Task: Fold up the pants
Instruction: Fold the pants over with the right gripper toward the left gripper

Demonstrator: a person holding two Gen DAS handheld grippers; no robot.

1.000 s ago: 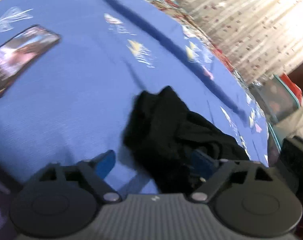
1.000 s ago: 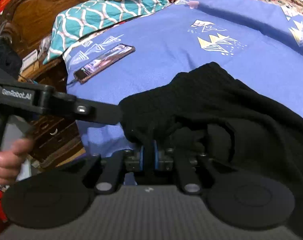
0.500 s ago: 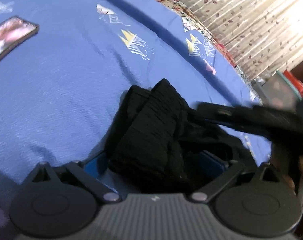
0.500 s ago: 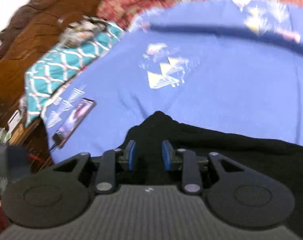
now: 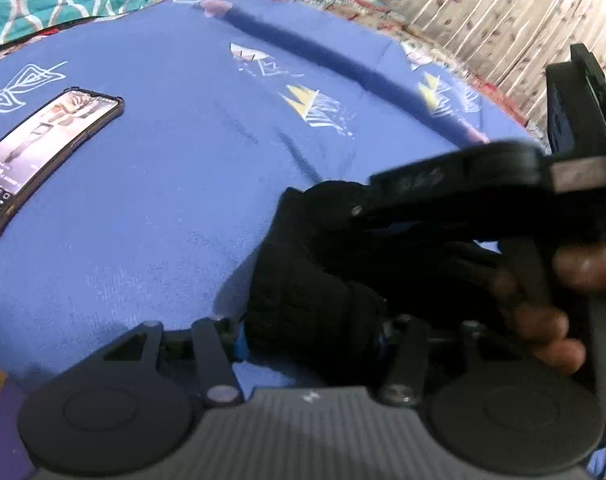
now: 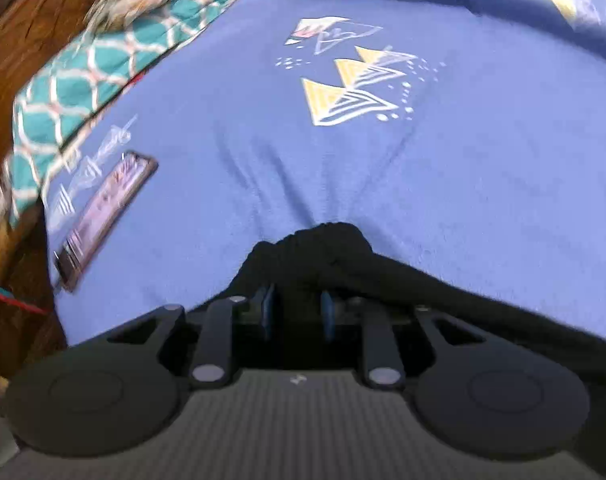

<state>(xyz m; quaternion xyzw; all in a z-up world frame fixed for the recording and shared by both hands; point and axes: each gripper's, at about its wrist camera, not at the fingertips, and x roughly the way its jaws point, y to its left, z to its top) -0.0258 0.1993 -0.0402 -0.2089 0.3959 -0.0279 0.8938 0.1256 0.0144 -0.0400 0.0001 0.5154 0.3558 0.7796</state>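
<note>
The black pants (image 5: 303,276) lie bunched on a blue bedspread (image 5: 175,184). My left gripper (image 5: 309,336) is closed around a thick wad of the black fabric, its blue pads pressed against it on both sides. My right gripper (image 6: 297,310) holds another bunch of the pants (image 6: 323,248) between its blue pads, with fabric trailing off to the right. In the left wrist view the right gripper's body (image 5: 483,196) and the hand holding it cross over the pants at the right.
A phone (image 5: 43,152) with a lit screen lies on the bedspread at the left; it also shows in the right wrist view (image 6: 107,208). A teal patterned pillow (image 6: 103,64) and a wooden headboard (image 6: 35,24) are beyond. A curtain (image 5: 503,12) hangs at the far right.
My left gripper went from open beside the pants to closed around a wad of them. My right gripper kept its fabric and moved across the pants into the left wrist view.
</note>
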